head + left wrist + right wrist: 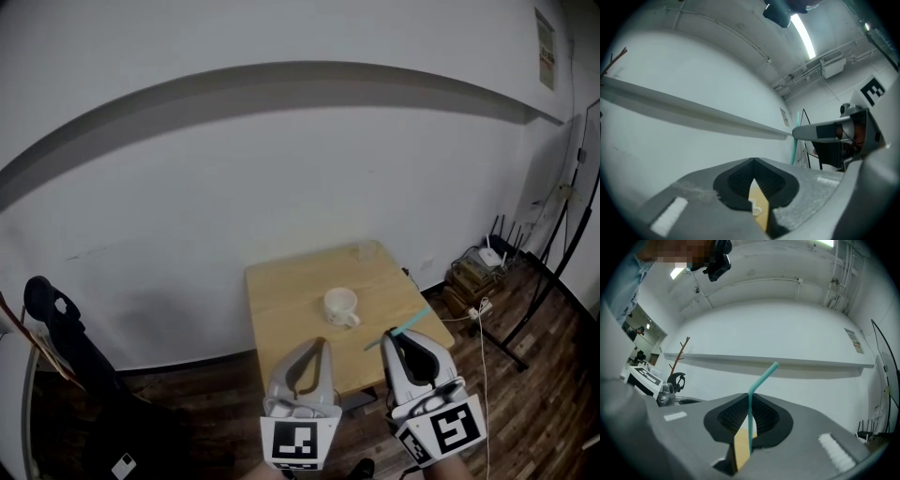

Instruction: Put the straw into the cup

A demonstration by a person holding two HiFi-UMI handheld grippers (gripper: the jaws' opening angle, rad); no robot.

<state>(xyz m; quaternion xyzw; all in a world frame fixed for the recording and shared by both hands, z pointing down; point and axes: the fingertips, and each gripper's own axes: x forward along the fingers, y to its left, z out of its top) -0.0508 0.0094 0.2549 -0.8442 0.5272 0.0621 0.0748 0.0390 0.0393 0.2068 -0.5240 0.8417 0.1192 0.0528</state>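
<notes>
The right gripper [405, 337] pinched the straw [750, 411], the left gripper [322, 345] seemed closed on nothing, and insertion into the cup [340, 307] was not yet done.

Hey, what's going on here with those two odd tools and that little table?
A person holds a gripper in each hand at the near side of a small wooden table. The right gripper is shut on a teal bendy straw. The left gripper is shut and holds nothing. A white cup stands on the table, and the straw is not yet in it.
</notes>
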